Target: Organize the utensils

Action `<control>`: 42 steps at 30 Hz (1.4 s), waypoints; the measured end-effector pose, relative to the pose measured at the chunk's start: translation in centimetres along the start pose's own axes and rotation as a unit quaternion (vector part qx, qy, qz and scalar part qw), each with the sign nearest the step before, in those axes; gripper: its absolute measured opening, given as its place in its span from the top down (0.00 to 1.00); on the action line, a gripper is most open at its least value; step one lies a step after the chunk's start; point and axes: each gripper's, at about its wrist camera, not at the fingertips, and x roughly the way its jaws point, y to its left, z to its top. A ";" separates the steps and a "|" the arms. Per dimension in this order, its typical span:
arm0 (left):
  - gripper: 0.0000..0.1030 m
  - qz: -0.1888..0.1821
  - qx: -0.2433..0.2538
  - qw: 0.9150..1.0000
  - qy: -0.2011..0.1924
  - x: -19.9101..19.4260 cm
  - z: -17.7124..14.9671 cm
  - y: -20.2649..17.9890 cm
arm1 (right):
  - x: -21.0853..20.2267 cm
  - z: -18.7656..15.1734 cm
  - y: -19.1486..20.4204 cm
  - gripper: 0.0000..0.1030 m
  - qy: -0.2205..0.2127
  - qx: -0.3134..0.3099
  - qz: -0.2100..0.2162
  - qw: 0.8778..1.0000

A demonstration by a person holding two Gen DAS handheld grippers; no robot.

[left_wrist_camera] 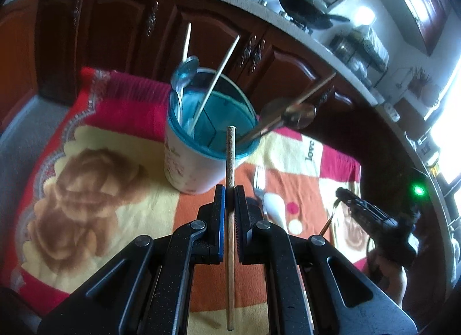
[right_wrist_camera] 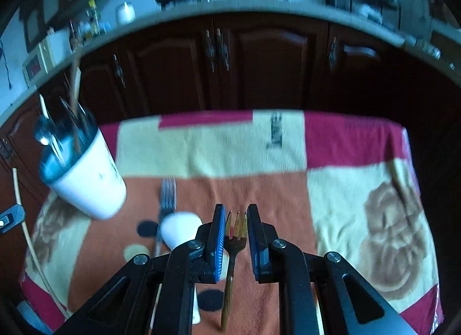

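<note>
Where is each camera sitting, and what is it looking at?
Left wrist view: sits on the left gripper, looks forward over a wooden chopstick pinched in its fingers toward the utensil cup; the right gripper shows at right.
Right wrist view: sits on the right gripper, looks down at the blanket, fingers on either side of a gold fork; a bit of the left gripper shows at the left edge.
Shared: cup, silver fork, white spoon, blanket, dark cabinets.

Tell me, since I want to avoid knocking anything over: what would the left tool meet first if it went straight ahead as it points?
Probably the white cup with the blue rim: the wooden chopstick gripped in the left tool would touch it first, though depth is unclear.
</note>
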 end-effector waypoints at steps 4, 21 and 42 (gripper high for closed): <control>0.95 0.001 -0.001 1.000 -0.016 -0.8 0.4 0.0 | -2.1 1.0 0.8 0.86 -0.046 0.010 0.009 0.999; 0.95 0.006 0.015 0.990 -0.137 -6.3 3.9 -0.6 | -6.2 3.1 3.1 0.86 -0.092 0.009 0.051 0.994; 0.95 0.034 0.028 0.959 -0.280 -7.7 13.4 0.3 | -9.5 10.6 13.2 0.86 -0.110 -0.026 0.195 0.974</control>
